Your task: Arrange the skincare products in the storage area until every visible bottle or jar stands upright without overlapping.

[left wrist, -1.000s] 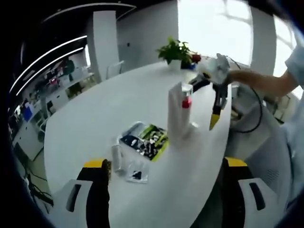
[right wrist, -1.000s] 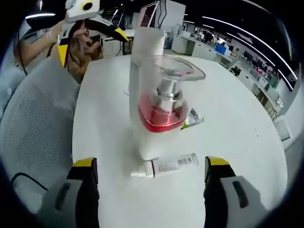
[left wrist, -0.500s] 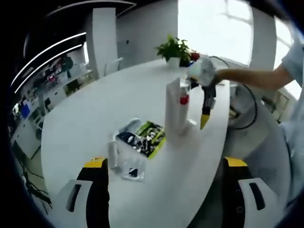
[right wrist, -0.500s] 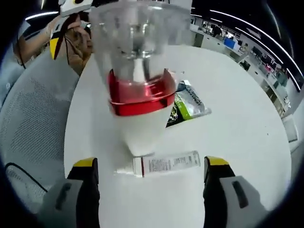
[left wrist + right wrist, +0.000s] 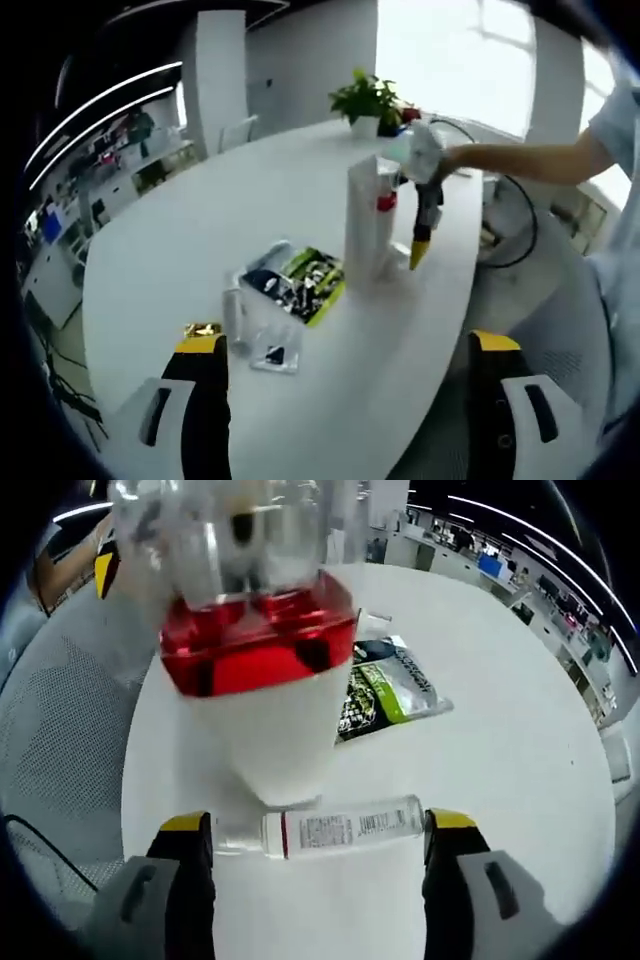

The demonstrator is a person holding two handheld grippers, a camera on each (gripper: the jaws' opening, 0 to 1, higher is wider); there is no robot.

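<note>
The right gripper (image 5: 313,865) holds its jaws wide, and a small clear tube (image 5: 330,830) lies flat on the white table (image 5: 520,740) across the gap between them, its ends close to each jaw tip. Just beyond the tube, rising straight ahead of the jaws, stands a tall white pump bottle (image 5: 265,670) with a red collar and a clear cap; it is upright and very close to the camera. Past it, ahead and toward the right jaw, lies a green and black sachet (image 5: 385,692).

In the left gripper view the left gripper (image 5: 345,400) also has its jaws spread wide and holds nothing, hanging above the table. Ahead of its left jaw lie a second small tube (image 5: 235,318) and a clear packet (image 5: 280,352), both flat, with the sachet (image 5: 300,285) just beyond them. Further ahead, between the jaws' lines, the pump bottle (image 5: 366,222) stands upright, with the right gripper (image 5: 420,225) just beside it, tips down toward the table.

The step in hand looks like picking up the lying tube so it can be stood upright. The next move calls for lowering the right jaws around the tube and closing across its width without knocking the pump bottle, which is touching or nearly touching it. The tube is narrow, so standing it on its cap may be tricky.
</note>
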